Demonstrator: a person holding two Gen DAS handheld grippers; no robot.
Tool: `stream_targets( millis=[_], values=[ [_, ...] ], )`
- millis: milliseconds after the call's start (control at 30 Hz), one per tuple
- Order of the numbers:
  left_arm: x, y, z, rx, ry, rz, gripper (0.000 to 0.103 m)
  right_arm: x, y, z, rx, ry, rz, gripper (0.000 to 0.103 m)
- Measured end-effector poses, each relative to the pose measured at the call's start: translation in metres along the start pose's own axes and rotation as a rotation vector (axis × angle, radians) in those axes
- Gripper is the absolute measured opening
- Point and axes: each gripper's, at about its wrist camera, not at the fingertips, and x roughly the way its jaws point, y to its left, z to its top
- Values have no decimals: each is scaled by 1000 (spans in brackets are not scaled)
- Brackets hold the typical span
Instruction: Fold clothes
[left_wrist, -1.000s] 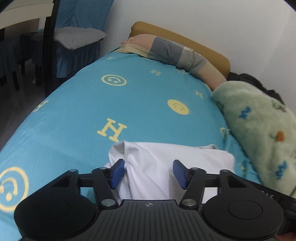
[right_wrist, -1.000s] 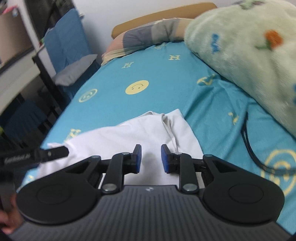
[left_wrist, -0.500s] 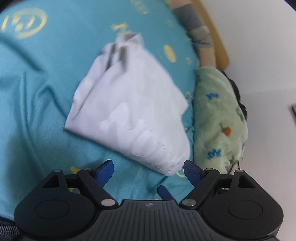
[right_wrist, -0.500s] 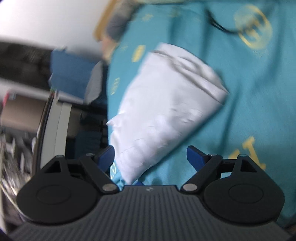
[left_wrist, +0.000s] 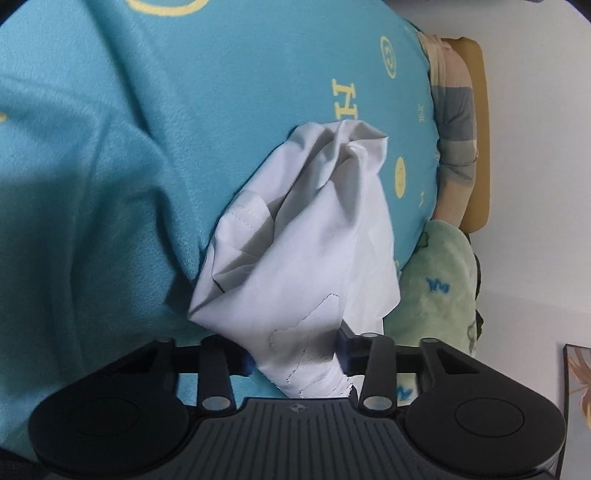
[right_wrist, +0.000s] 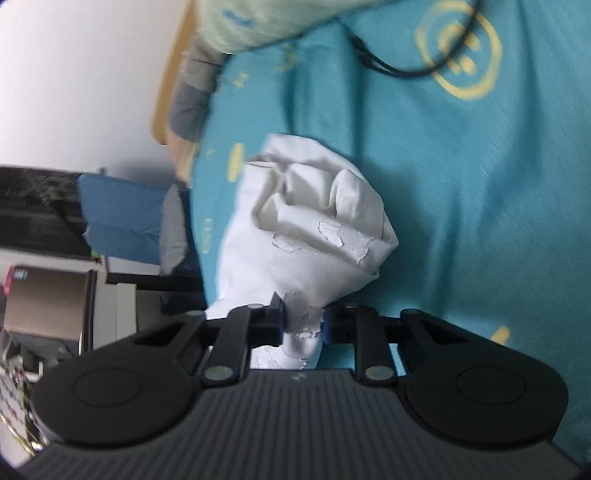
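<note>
A white garment with a cracked white print lies crumpled on the teal bedspread. In the left wrist view the white garment (left_wrist: 317, 236) runs from mid-frame down into my left gripper (left_wrist: 295, 360), which is shut on its near edge. In the right wrist view the garment (right_wrist: 306, 236) is bunched in folds, and my right gripper (right_wrist: 304, 325) is shut on its lower end. Both views are tilted sideways, and the cloth hangs between the fingers.
The teal bedspread (left_wrist: 184, 129) with yellow smileys and H marks fills both views. A green fleece blanket (left_wrist: 443, 280) and a striped pillow (left_wrist: 456, 122) lie by the headboard. A black cable (right_wrist: 384, 55) lies on the bed. A blue-covered chair (right_wrist: 122, 214) stands beside it.
Both grippers were open above the spread garment half a second ago. Now each has closed on an edge of it, and the cloth has bunched up.
</note>
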Motion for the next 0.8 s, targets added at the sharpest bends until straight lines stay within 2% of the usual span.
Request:
stream_targets(
  millis=[133, 233, 367, 467, 600, 800],
  values=[
    [-22, -30, -8, 48, 1, -18, 30, -25, 25, 3, -44, -22, 49, 19],
    [-40, -64, -26, 126, -3, 2, 30, -60, 46, 3, -102, -52, 50, 19],
    [-55, -112, -65, 213, 45, -40, 29, -125, 59, 11, -119, -108, 75, 19],
    [-56, -148, -108, 300, 91, -55, 29, -182, 59, 20, -112, -178, 83, 19],
    [-29, -192, -172, 388, 171, -80, 29, -258, 52, 45, -91, -278, 63, 19],
    [46, -280, -272, 490, 333, -181, 29, -369, 51, 123, -130, -455, 8, 19]
  ],
)
